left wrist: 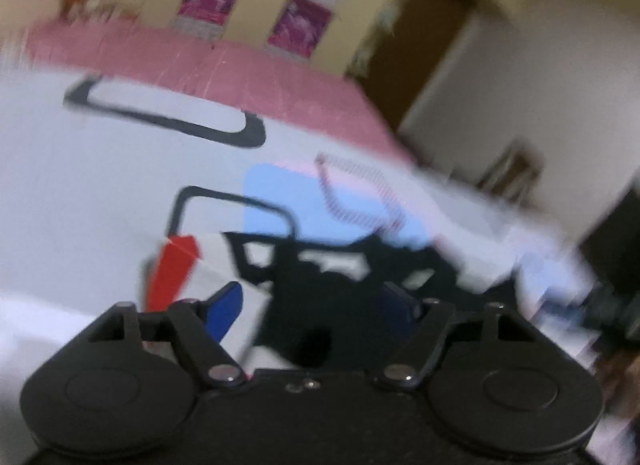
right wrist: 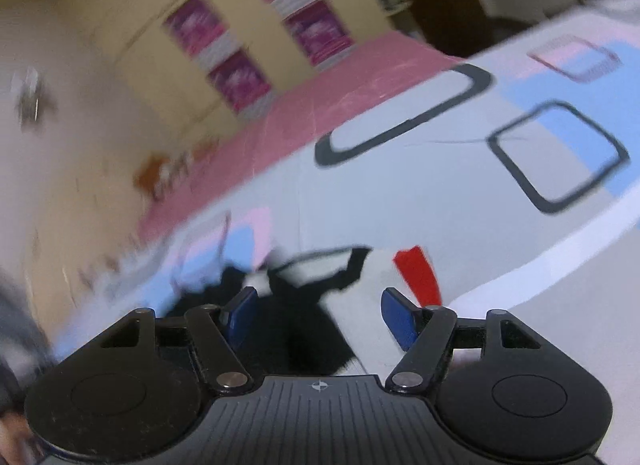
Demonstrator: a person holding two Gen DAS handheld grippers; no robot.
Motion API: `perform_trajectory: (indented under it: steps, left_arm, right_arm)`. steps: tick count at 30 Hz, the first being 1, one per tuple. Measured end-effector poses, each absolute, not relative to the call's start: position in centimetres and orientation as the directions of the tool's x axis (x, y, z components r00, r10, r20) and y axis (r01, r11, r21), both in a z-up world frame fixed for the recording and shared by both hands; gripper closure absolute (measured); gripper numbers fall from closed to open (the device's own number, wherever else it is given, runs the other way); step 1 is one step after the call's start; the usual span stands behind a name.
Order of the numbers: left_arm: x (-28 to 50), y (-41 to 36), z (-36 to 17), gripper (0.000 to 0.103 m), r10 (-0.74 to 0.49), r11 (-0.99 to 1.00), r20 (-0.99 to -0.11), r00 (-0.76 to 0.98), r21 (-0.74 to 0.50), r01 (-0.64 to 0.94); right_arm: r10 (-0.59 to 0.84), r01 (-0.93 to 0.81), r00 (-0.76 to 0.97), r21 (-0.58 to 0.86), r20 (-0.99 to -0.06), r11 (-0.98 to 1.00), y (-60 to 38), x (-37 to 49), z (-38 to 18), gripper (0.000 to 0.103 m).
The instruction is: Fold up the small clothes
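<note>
A small garment of white cloth with black trim and a bright red patch (left wrist: pixel 320 277) lies crumpled on the bed, on a pale sheet printed with black-outlined rounded squares and blue and pink blocks (left wrist: pixel 100 185). In the left wrist view the black part of the garment bunches in the middle, with white showing through its gaps, and the red patch (left wrist: pixel 172 273) sits at its left end. In the right wrist view the same garment (right wrist: pixel 320 305) shows the red patch (right wrist: pixel 420 277) to the right and the black mass low in the middle. Both pictures are blurred, so I cannot tell what kind of garment it is.

The left gripper (left wrist: pixel 316 305) has its blue fingers (left wrist: pixel 224 313) spread apart, with the black cloth between them (not pinched, as far as the blur allows). The right gripper (right wrist: pixel 320 313) likewise has its blue fingers (right wrist: pixel 396 317) spread, garment between them but not pressed.

Along the far edge of the bed runs a pink band of bedding (left wrist: pixel 200 53). Behind it stands a cream shelf unit (right wrist: pixel 256 45), its open compartments holding stacks of magenta and white items too blurred to name.
</note>
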State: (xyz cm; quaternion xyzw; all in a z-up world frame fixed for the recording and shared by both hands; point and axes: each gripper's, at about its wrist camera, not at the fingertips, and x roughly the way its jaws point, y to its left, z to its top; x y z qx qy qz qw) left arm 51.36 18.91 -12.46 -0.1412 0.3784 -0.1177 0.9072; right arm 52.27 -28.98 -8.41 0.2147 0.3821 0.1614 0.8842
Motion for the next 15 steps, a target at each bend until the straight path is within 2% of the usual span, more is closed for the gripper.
perform_trajectory:
  steps: [1, 3, 5, 6, 7, 8, 9, 10, 12, 15]
  left_arm:
    - [51.7, 18.1, -12.6, 0.045, -0.277, 0.957, -0.693, 0.666, -0.262, 0.127]
    - [52.1, 16.8, -13.1, 0.046, -0.227, 0.974, -0.736, 0.638, -0.156, 0.166]
    - [52.1, 16.0, -13.6, 0.049, -0.173, 0.980, -0.752, 0.636, -0.065, 0.189]
    - [52.0, 15.9, -13.7, 0.053, -0.162, 0.981, -0.749, 0.643, -0.053, 0.186]
    - [51.9, 15.8, -13.8, 0.060, -0.155, 0.983, -0.744, 0.649, -0.051, 0.177]
    - [51.9, 16.0, -13.9, 0.066, -0.150, 0.984, -0.736, 0.660, -0.047, 0.171]
    - [51.8, 16.2, -13.7, 0.084, -0.154, 0.984, -0.724, 0.672, -0.054, 0.167]
    - [51.4, 16.6, -13.3, 0.099, -0.168, 0.985, -0.702, 0.692, -0.085, 0.153]
    - [51.2, 16.9, -12.5, 0.099, -0.172, 0.985, -0.666, 0.725, -0.117, 0.127]
    - [50.9, 17.2, -12.2, 0.099, -0.125, 0.992, -0.643, 0.756, -0.097, 0.081]
  right_arm:
    - [0.440, -0.156, 0.643, 0.455, -0.627, 0.877, -28.1, 52.3, -8.6, 0.038]
    - [0.425, -0.216, 0.623, 0.378, -0.657, 0.900, -26.4, 52.4, -9.1, 0.044]
    - [0.359, -0.270, 0.620, 0.240, -0.698, 0.933, -24.4, 52.5, -9.7, 0.056]
    - [0.332, -0.291, 0.620, 0.185, -0.711, 0.939, -23.6, 52.6, -10.0, 0.056]
    - [0.307, -0.315, 0.627, 0.127, -0.716, 0.940, -22.8, 52.5, -10.2, 0.065]
    - [0.285, -0.334, 0.638, 0.077, -0.715, 0.939, -22.1, 52.3, -10.3, 0.088]
    - [0.267, -0.354, 0.649, 0.028, -0.713, 0.935, -21.5, 52.1, -10.4, 0.091]
    - [0.263, -0.363, 0.656, 0.010, -0.707, 0.932, -21.2, 51.8, -10.2, 0.099]
    - [0.256, -0.340, 0.691, 0.009, -0.676, 0.941, -21.6, 51.4, -9.6, 0.100]
    - [0.227, -0.280, 0.745, 0.015, -0.627, 0.960, -22.8, 51.1, -9.0, 0.100]
